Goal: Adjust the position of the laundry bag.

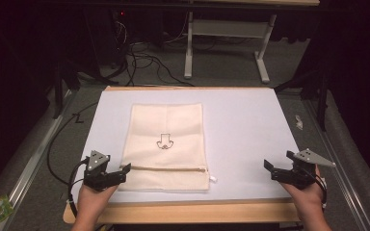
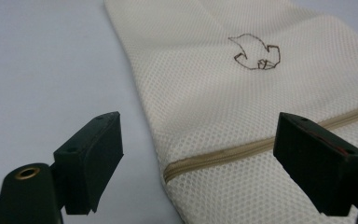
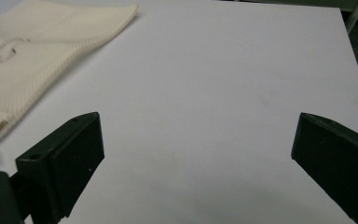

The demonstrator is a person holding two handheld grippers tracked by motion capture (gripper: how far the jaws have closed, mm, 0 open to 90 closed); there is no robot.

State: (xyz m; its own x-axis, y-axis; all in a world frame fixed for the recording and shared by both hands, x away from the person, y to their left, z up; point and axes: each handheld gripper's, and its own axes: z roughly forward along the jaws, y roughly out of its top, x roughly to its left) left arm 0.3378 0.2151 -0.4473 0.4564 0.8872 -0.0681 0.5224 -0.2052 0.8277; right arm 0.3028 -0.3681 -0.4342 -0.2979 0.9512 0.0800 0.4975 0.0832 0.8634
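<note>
While the small emblem (image 1: pixel 164 141) on the mesh bag (image 1: pixel 166 149) stayed unreadable, the open left gripper (image 1: pixel 124 172) touched its zipper end; the open right gripper (image 1: pixel 270 169) hovered well apart.

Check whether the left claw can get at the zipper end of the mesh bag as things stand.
Probably yes. The left claw stands open right at the mesh bag, with the zipper end between its jaws and nothing in between.

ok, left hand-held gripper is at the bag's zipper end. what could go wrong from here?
1. The mesh bag lies flat on the white mat; the open left hand-held gripper may pinch both layers, or slide off.
2. The right hand-held gripper sits apart from the bag, so a one-sided pull may drag it.
</note>
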